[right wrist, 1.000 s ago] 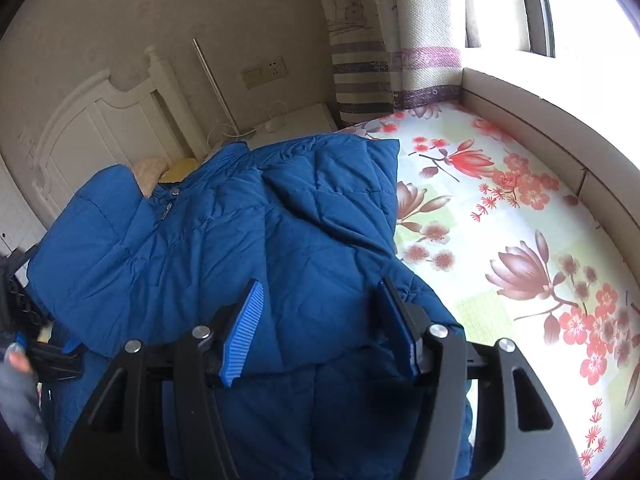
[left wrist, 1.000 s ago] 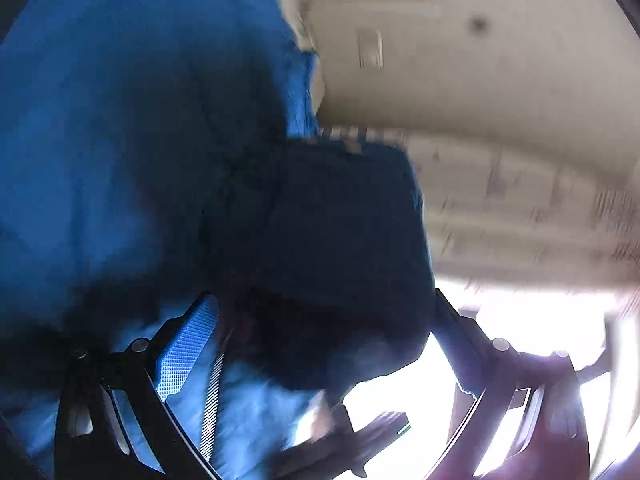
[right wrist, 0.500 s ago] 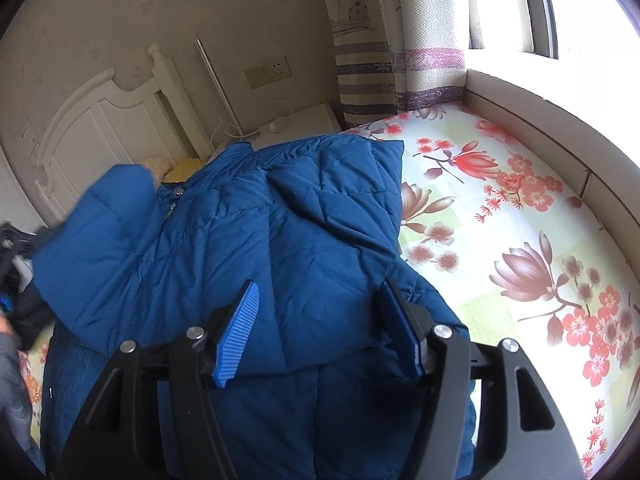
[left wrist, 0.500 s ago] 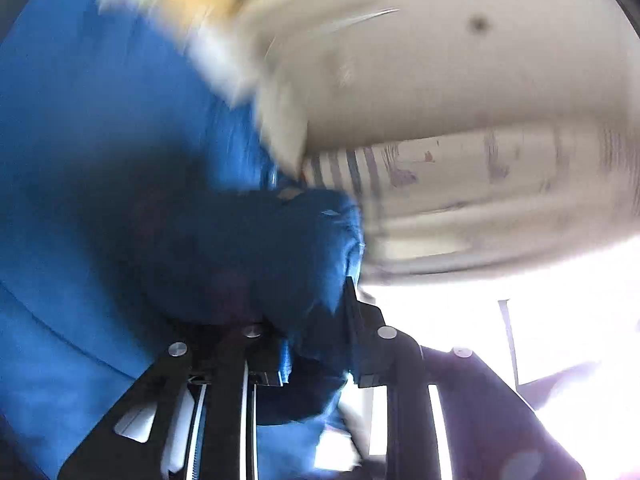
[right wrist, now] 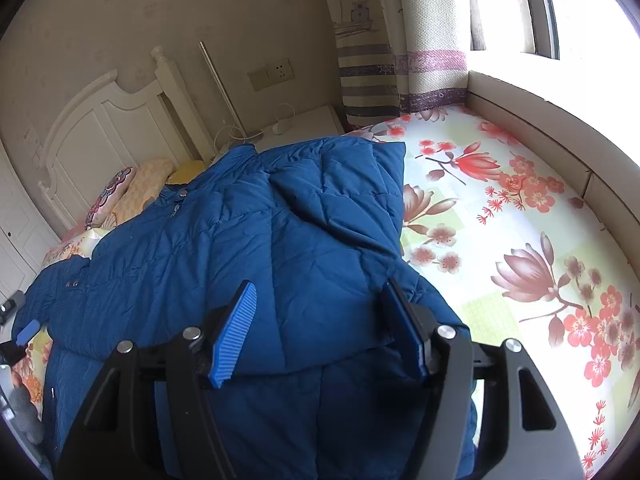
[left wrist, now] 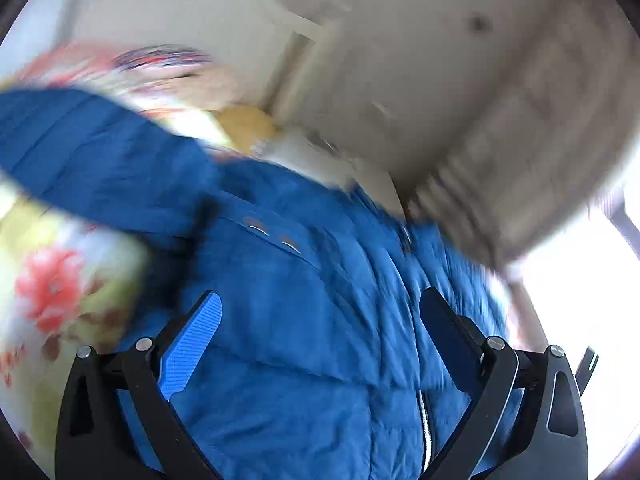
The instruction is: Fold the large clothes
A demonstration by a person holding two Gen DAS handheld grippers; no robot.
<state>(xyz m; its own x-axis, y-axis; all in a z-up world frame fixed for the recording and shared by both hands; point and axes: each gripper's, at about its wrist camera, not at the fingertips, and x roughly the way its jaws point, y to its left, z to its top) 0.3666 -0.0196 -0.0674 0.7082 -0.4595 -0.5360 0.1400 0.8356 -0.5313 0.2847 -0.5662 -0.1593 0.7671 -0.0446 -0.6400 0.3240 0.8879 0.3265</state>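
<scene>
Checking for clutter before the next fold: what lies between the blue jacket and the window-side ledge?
Only bare floral bedsheet lies between the blue jacket and the ledge, as the right wrist view shows.

Left gripper (left wrist: 320, 336) spread wide, blue-padded finger at eight o'clock, dark one at four, nothing pinched between. Right gripper (right wrist: 320, 328) likewise gaping, fingers at seven and five o'clock, pointing forward, empty.
</scene>
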